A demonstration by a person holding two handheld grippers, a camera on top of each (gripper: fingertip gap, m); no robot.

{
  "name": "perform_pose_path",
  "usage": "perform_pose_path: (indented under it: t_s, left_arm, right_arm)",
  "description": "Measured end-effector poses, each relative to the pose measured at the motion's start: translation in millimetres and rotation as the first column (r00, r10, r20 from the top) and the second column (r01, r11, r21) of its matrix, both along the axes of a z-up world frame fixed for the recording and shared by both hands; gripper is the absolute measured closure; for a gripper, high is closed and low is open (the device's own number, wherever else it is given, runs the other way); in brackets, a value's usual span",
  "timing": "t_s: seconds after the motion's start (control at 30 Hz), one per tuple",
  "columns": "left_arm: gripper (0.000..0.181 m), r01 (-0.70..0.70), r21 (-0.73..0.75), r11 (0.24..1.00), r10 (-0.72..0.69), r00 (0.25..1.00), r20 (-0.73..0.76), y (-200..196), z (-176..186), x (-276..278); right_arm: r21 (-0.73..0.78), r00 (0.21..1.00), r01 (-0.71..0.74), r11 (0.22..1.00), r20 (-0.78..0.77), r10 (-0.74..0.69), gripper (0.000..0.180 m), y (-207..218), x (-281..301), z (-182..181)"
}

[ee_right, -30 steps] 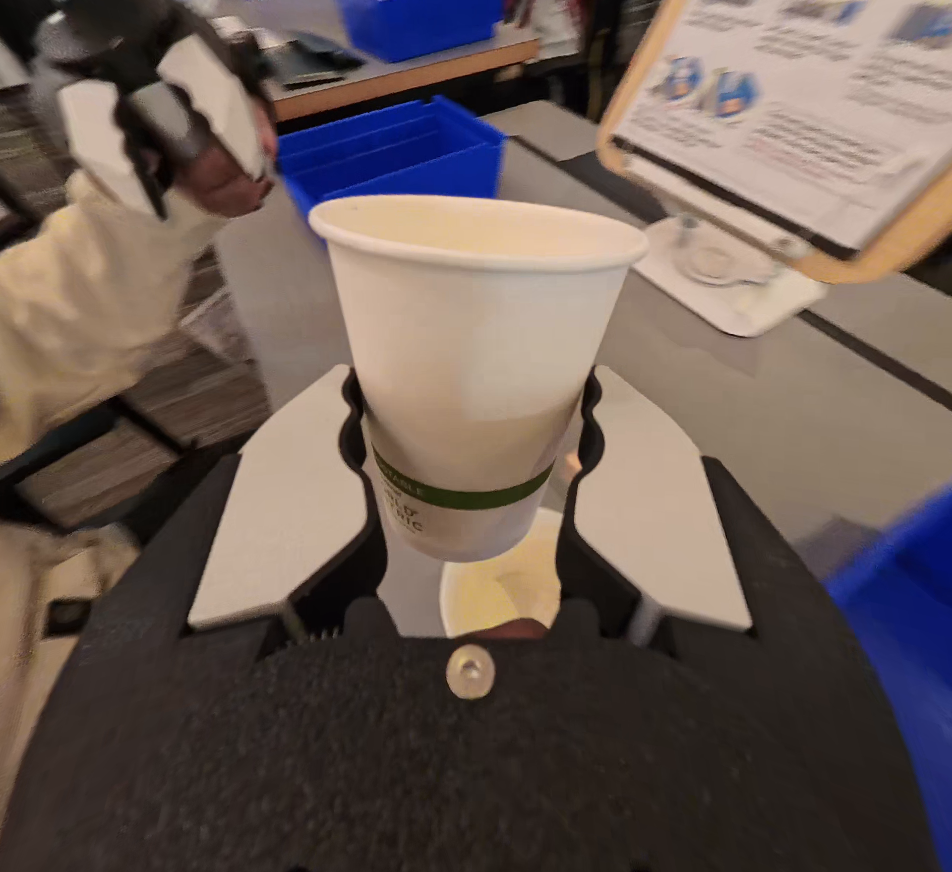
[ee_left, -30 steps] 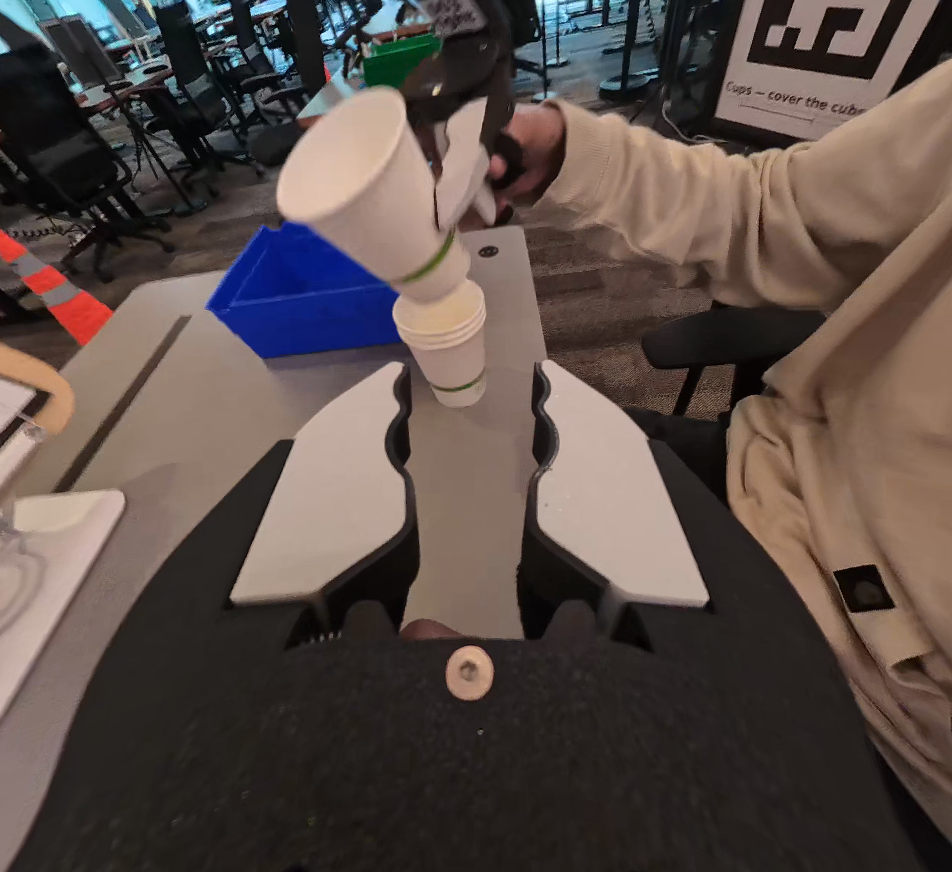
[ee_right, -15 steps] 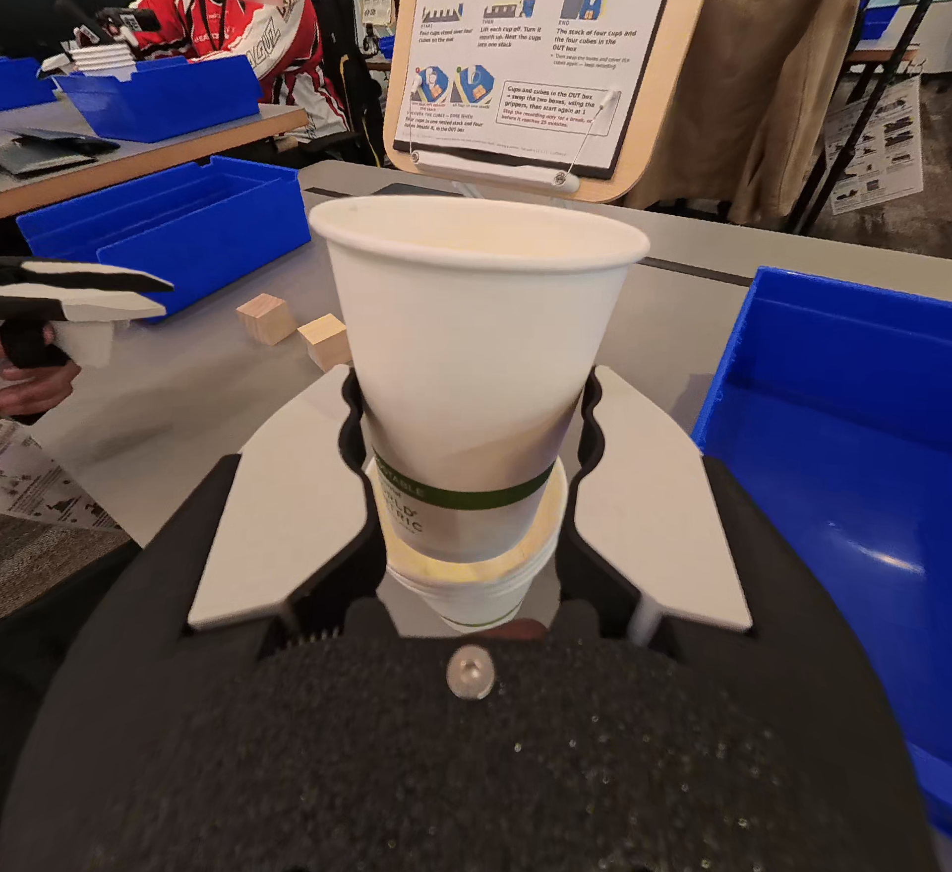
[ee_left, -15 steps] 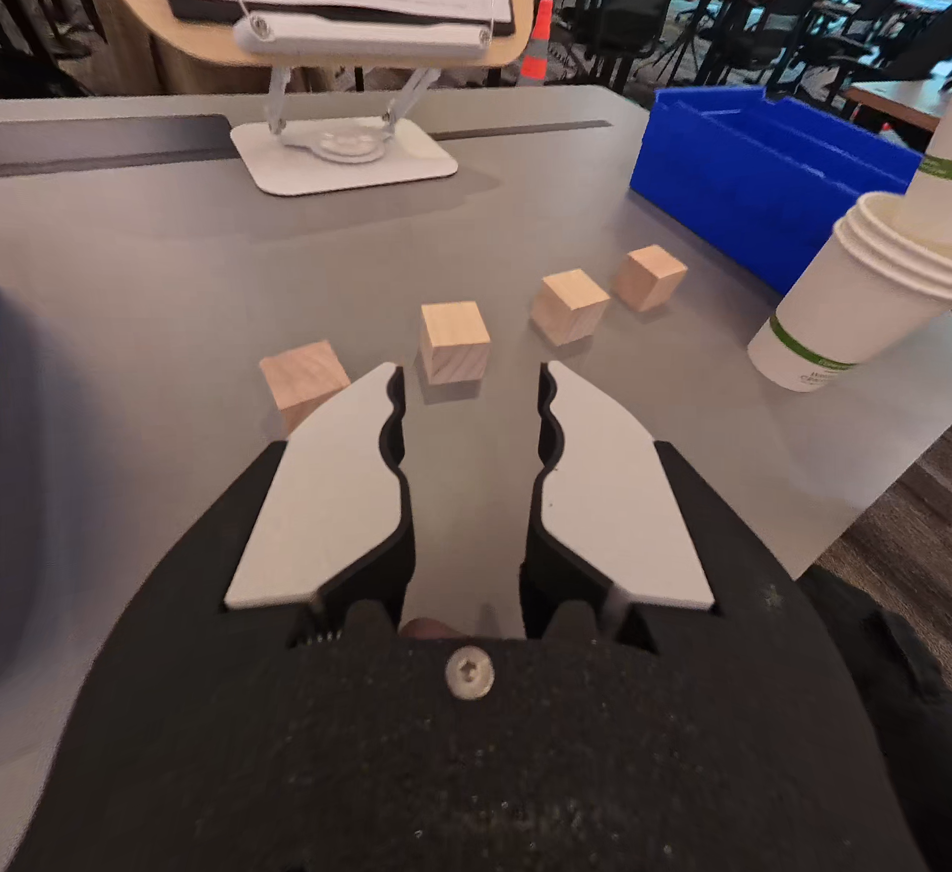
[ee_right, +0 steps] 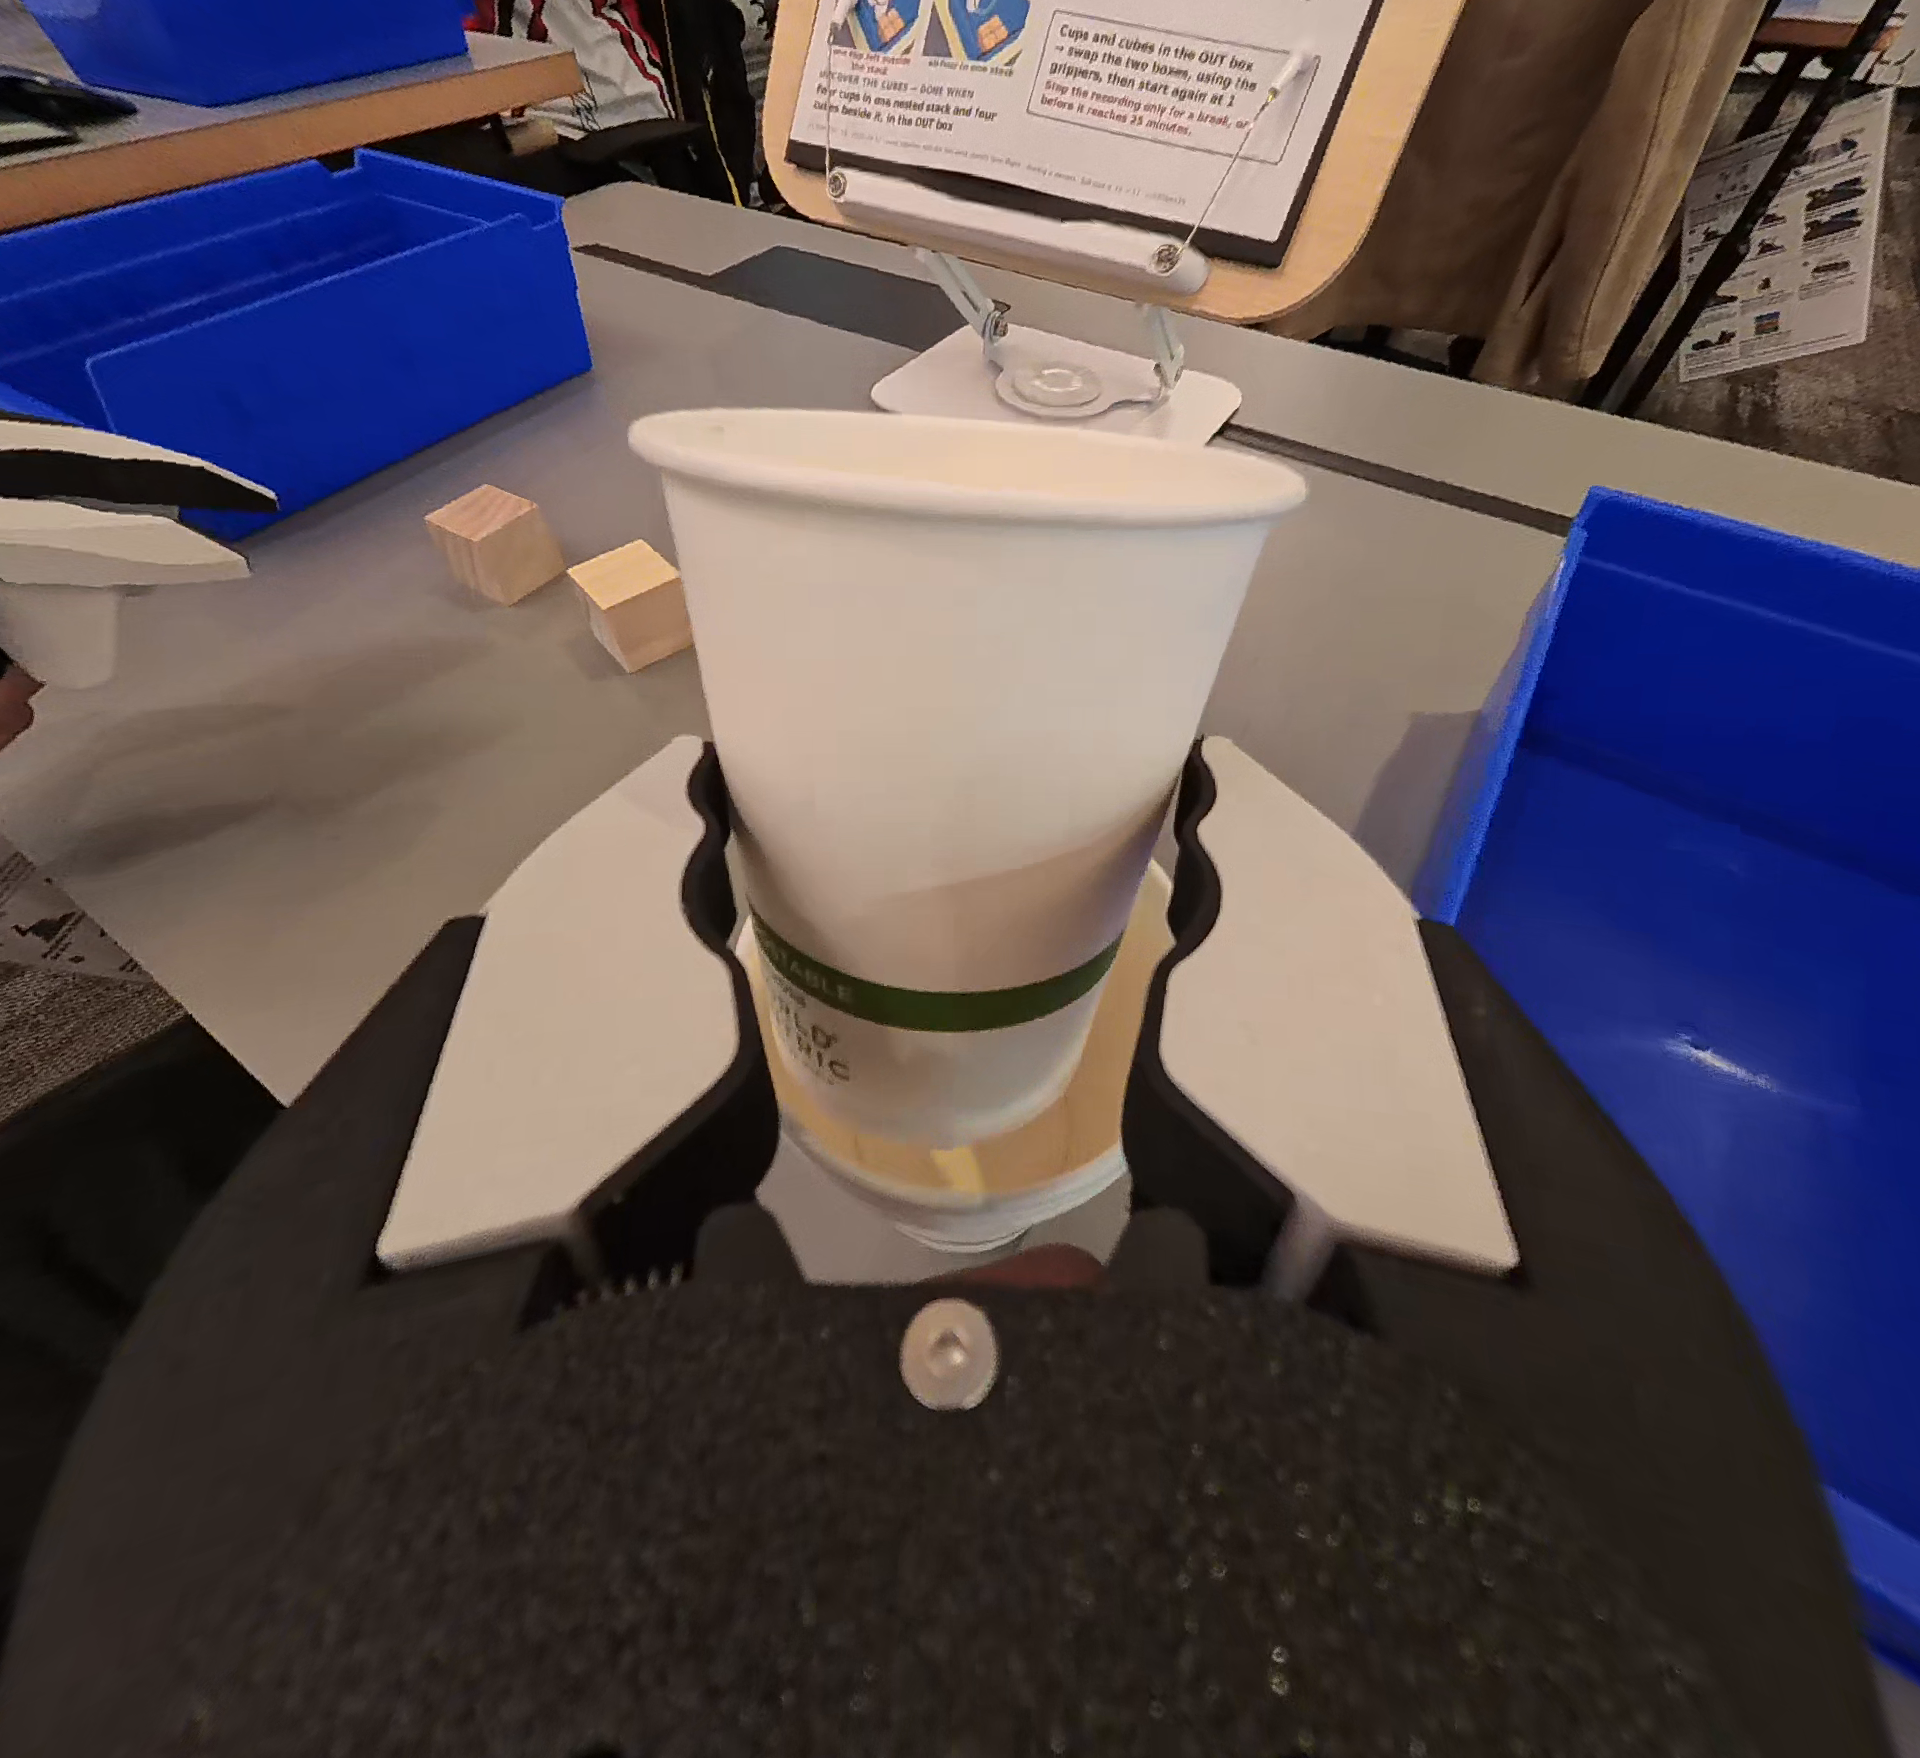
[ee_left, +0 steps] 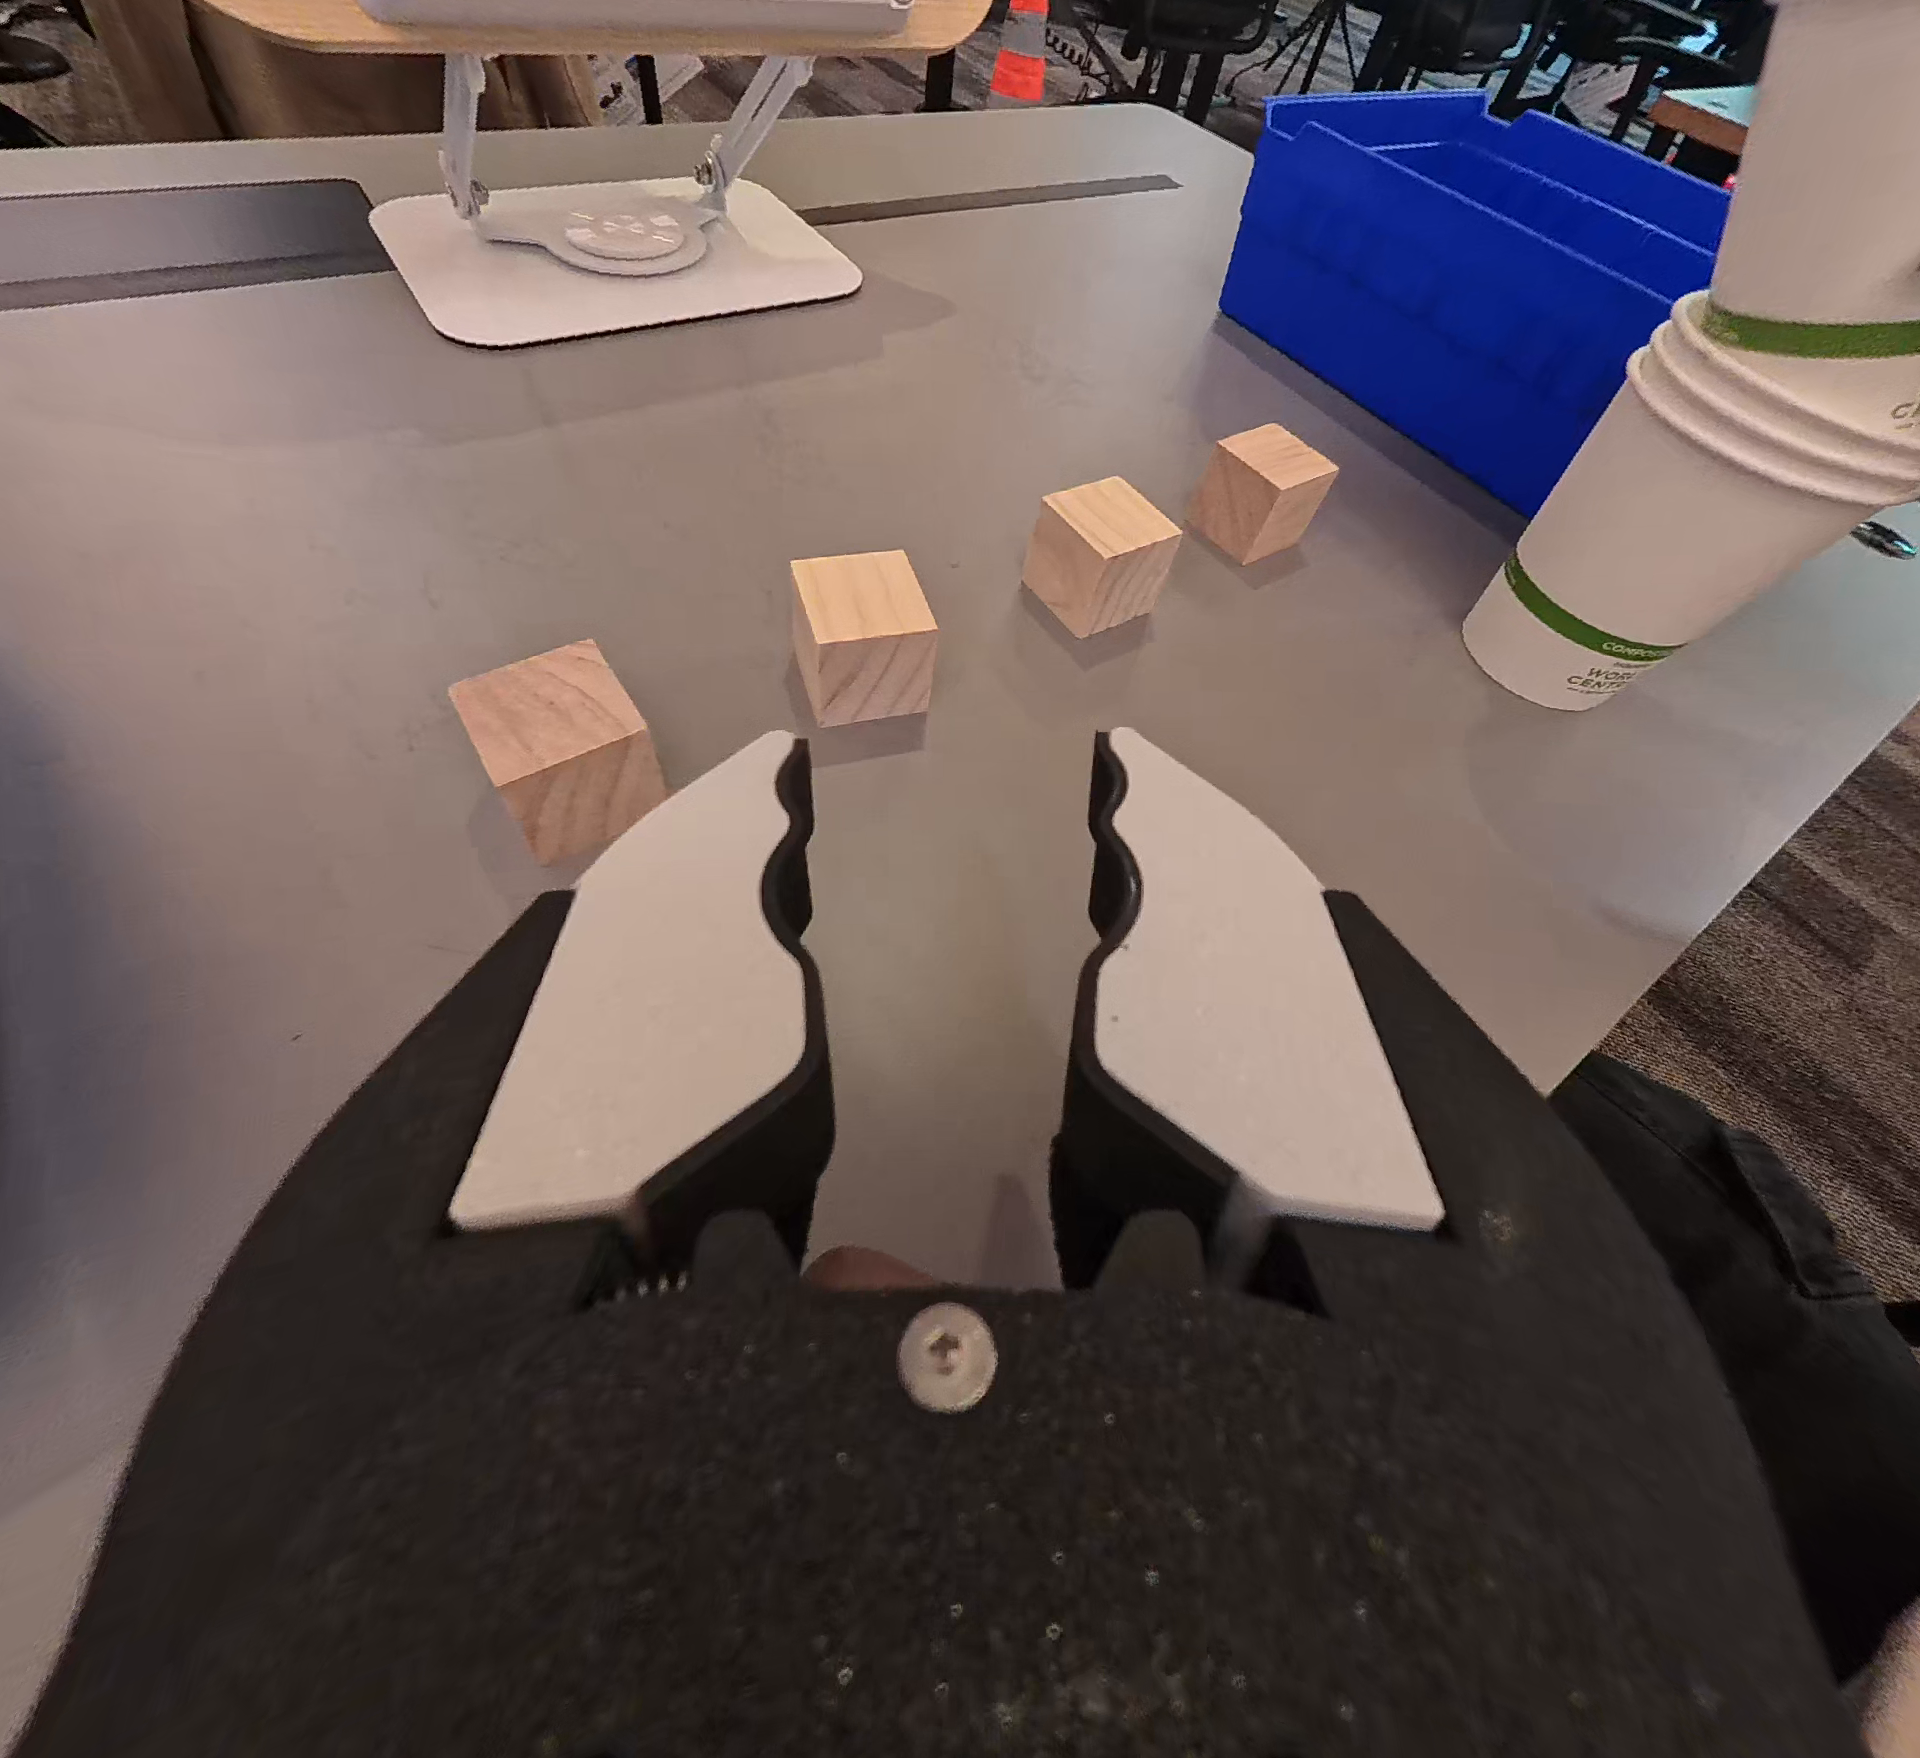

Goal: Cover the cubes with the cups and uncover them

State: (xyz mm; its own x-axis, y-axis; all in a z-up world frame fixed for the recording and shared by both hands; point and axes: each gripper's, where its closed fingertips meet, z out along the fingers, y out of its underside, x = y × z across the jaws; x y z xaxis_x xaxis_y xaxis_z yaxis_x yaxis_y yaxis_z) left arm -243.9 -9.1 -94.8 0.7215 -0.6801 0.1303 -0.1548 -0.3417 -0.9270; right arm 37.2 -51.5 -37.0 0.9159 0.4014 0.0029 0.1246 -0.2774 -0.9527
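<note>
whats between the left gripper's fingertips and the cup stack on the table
In the left wrist view, only bare grey table lies between the left gripper and the cup stack; the nearest wooden cube sits farther back.

Ahead of the left gripper (ee_left: 948, 804), bare grey table (ee_left: 312, 482) lies open at 12 o'clock. Four wooden cubes (ee_left: 862, 636) bar 10 to 1 o'clock; the cup stack (ee_left: 1662, 545) and blue bin (ee_left: 1455, 274) block 2 o'clock.
</note>
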Motion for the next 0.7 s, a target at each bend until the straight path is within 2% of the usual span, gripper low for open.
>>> perform_pose_path:
  t_s: [0.3, 0.57, 0.7]
  left_arm:
    - [0.129, 0.031, -0.004, 1.0, -0.031, 1.0, -0.004, -4, -1, 8]
    - [0.129, 0.051, -0.018, 0.999, -0.051, 0.999, -0.015, -6, -5, 12]
    - [0.129, 0.052, -0.021, 0.998, -0.053, 0.998, -0.02, -6, -6, 13]
  right_arm:
    - [-0.041, 1.0, -0.013, 0.999, 0.025, 0.014, 0.097, -1, 1, -12]
    - [-0.06, 0.999, -0.01, 0.998, 0.047, 0.013, 0.087, 0, 2, -19]
    - [-0.122, 0.995, -0.02, 0.992, 0.092, 0.031, 0.081, -3, 2, -30]
